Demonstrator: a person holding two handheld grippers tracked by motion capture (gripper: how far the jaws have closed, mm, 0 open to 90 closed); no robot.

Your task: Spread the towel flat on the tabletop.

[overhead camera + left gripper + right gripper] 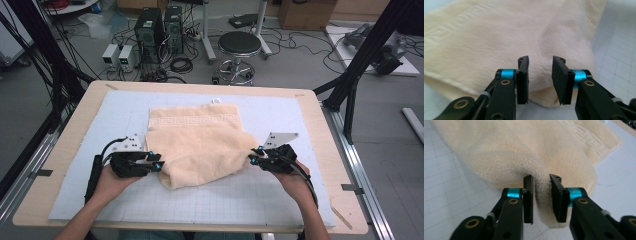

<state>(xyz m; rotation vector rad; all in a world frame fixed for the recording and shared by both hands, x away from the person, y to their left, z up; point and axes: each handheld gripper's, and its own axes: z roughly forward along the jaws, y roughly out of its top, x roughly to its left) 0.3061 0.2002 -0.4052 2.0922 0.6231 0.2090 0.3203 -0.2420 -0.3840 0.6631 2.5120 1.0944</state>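
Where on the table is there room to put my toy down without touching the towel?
Bare mat lies along the near edge, between the two forearms and in front of the towel. More room sits on the far left, beside the towel's far corner, and on the far right. It is crowded where the left gripper and right gripper meet the towel's sides.

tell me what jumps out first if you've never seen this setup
A cream towel lies folded and rumpled in the middle of the pale gridded mat. A hand-held black claw sits at each side edge: the left claw stands open with towel beyond its jaws, while the right claw has a fold of towel bunched between its jaws.
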